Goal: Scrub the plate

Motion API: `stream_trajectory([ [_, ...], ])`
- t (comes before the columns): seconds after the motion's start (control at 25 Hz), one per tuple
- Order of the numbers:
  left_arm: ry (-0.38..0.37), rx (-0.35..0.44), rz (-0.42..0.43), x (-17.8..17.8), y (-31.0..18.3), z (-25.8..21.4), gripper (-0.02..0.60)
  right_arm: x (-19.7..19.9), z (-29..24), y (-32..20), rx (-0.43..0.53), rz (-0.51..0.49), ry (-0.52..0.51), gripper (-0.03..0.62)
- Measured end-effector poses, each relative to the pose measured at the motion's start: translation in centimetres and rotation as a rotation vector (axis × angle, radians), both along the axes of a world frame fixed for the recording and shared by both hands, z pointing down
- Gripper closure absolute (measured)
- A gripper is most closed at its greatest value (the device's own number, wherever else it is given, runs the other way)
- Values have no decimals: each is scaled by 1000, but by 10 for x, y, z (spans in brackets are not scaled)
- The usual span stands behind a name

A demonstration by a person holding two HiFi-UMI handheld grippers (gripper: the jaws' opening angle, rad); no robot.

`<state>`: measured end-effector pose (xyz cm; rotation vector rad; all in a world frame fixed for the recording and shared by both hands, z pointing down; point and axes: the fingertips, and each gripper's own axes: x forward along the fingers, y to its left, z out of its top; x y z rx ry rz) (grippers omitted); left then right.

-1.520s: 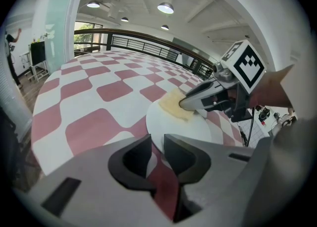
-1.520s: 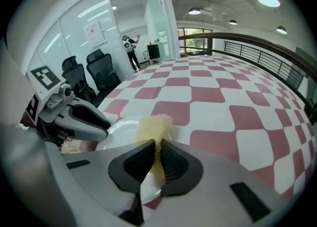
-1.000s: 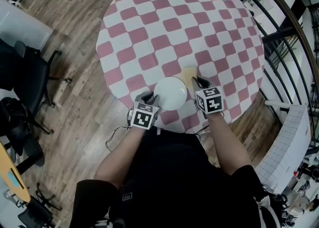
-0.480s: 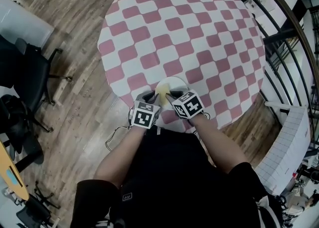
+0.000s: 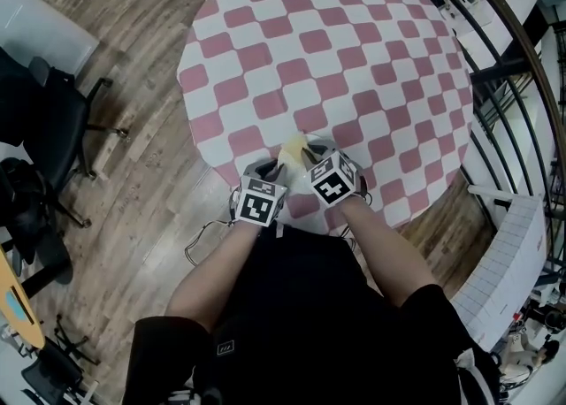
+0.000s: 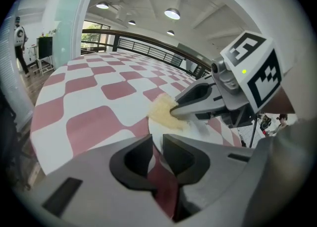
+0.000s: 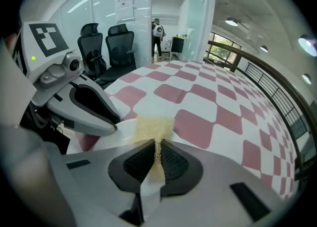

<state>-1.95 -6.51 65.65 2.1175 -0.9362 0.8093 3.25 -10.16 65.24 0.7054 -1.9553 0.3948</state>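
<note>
Surface (image 5: 336, 58): round, pink-and-white checked; the plate (image 6: 198, 126), white, lies at the near edge of the surface, directly in front of the person.

Left claw (image 6: 157, 144): jaws drawn almost together on the plate's left rim, with the thin white edge seated in the narrow gap between them; the claw sits at the near edge of the surface.

Right claw (image 7: 157, 149): jaws clamped on a sponge (image 7: 152, 127), yellow; the sponge is pinched to a thin strip between the jaws and spreads out beyond their tips; its free part rests on the plate's far-left rim.

Head view: the two claws stand just beside each other over the plate, marker cubes toward the person; most of the plate is covered by them.

Floor (image 5: 133, 173): wood planks around the surface; chairs (image 7: 106, 37), black, stand on it beyond the surface's edge.
</note>
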Motion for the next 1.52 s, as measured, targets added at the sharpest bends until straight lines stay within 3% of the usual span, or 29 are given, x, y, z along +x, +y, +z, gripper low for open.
stream_trajectory([
  [0.24, 8, -3, -11, 0, 0, 1, 515, 42, -1, 0, -11, 108, 2, 554],
  [0.4, 9, -6, -7, -2, 0, 1, 515, 60, -5, 4, 23, 149, 29, 554],
  [0.56, 14, -8, -7, -1, -2, 1, 515, 96, -15, 2, 78, 264, 59, 554],
  [0.76, 9, -19, 15, -1, 1, 1, 515, 123, -37, 18, 67, 425, -121, 554],
  [0.92, 19, -10, 10, -1, -2, -2, 515, 86, -39, 42, -4, 365, -245, 554],
  [1.08, 24, -15, 11, 0, -1, -2, 515, 32, -22, 70, -109, 242, -264, 554],
  [1.28, 26, -13, 10, 0, -2, -1, 515, -4, -4, 75, -137, 133, -181, 554],
  [1.52, 11, 5, 38, 3, -3, -1, 515, 11, 0, 71, -99, 64, -65, 554],
])
